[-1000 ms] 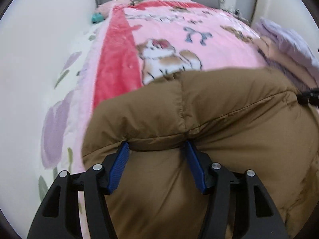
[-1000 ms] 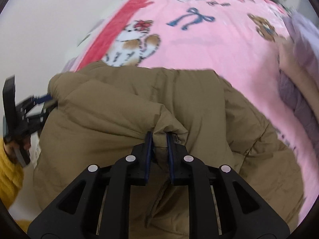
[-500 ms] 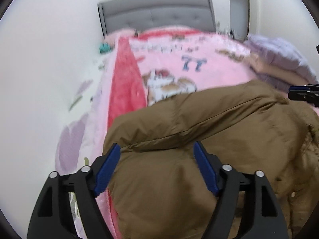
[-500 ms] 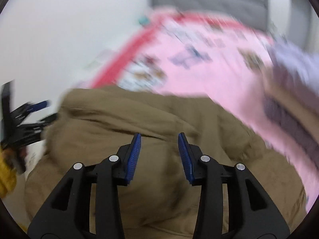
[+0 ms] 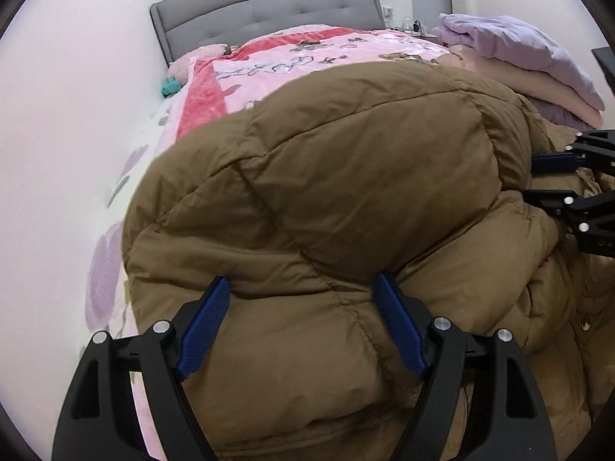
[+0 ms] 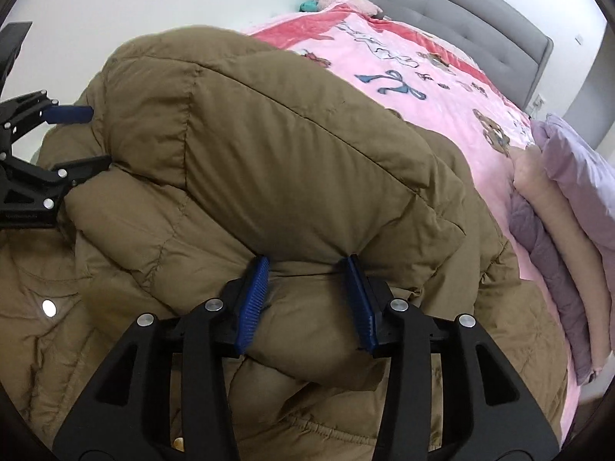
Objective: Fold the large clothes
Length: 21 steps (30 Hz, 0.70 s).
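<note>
A brown puffer jacket [image 5: 346, 176] lies on the bed with its top part folded back over itself into a thick roll; it also fills the right wrist view [image 6: 269, 146]. My left gripper [image 5: 303, 307] is open, its blue pads at the left end of the roll, with padding bulging between them. My right gripper [image 6: 307, 288] is open at the right end of the roll, jacket padding between its pads. Each gripper shows in the other's view: the right one [image 5: 553, 180], the left one [image 6: 77, 138].
The bed has a pink cartoon blanket [image 6: 415, 77] and a grey headboard [image 5: 269, 11]. A stack of folded lilac and peach bedding [image 6: 569, 223] lies on the bed's right side. A white wall [image 5: 57, 153] runs close along the left.
My right gripper was shut on a jacket fold and has opened. Both grippers lifted away, then came back down at the ends of the folded roll.
</note>
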### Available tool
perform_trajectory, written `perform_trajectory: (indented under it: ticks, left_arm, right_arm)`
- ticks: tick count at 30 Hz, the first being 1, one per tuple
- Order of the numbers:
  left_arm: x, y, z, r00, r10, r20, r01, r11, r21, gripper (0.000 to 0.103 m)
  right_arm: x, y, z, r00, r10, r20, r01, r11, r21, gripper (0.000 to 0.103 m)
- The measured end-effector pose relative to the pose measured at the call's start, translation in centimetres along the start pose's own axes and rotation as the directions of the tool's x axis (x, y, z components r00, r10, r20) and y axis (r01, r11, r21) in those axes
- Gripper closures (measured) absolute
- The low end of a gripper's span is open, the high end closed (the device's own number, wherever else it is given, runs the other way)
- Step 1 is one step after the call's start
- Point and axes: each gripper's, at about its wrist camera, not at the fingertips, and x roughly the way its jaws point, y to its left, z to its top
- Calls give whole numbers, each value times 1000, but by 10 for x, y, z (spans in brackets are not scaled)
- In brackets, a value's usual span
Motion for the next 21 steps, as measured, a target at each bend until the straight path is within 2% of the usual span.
perform_trajectory:
  ticks: [1,3,4,5,7,9,10,11,13,14,16,18,20,21]
  left_arm:
    - [-4,-1,2,1000,18,5,-18,1000,-5,26]
    - [-15,0,9,998,58,31,-57,998,-35,26]
    - [-26,-1,12,992,111,62,-107,992,-63,26]
    - [-41,-5,18,978,181,99,-172,980,-101,26]
    - [-60,-17,29,968,205,142,-185,973,-138,26]
    - [-70,-36,45,970,174,167,-153,979,-133,21]
    - [-70,-50,54,974,141,179,-122,986,-114,21]
    - [-69,-60,60,975,113,189,-96,991,-94,21]
    - [-55,-94,75,979,76,188,-74,997,-22,21]
    - [-46,-111,80,982,64,175,-68,998,17,21]
    - [-28,-137,88,990,62,124,-71,995,74,21]
    - [-19,-158,91,997,53,61,-58,994,88,21]
    - [-10,-172,90,999,34,23,-36,995,92,21]
    - [-8,-176,88,999,46,17,-48,994,98,21]
  right_arm:
    - [-7,-4,1,1000,-7,8,7,999,32,56]
    - [-21,-12,1,997,-58,46,53,994,97,34]
    - [-36,-20,-3,987,-140,75,128,981,148,32]
    - [-46,-28,-9,978,-187,88,167,967,191,31]
    - [-66,-55,-24,969,-230,87,190,925,329,28]
    - [-82,-96,-53,970,-241,43,182,828,531,24]
    - [-92,-123,-79,966,-258,7,192,736,649,24]
    - [-98,-138,-97,961,-276,-15,204,674,709,24]
    - [-113,-171,-146,941,-329,-86,253,508,823,24]
    - [-123,-190,-180,928,-352,-121,266,399,877,24]
    - [-135,-215,-235,911,-373,-179,275,223,935,24]
    - [-144,-237,-298,903,-356,-241,265,19,964,26]
    - [-147,-247,-338,904,-344,-252,234,-93,968,26]
    - [-149,-248,-355,904,-346,-250,218,-128,967,27]
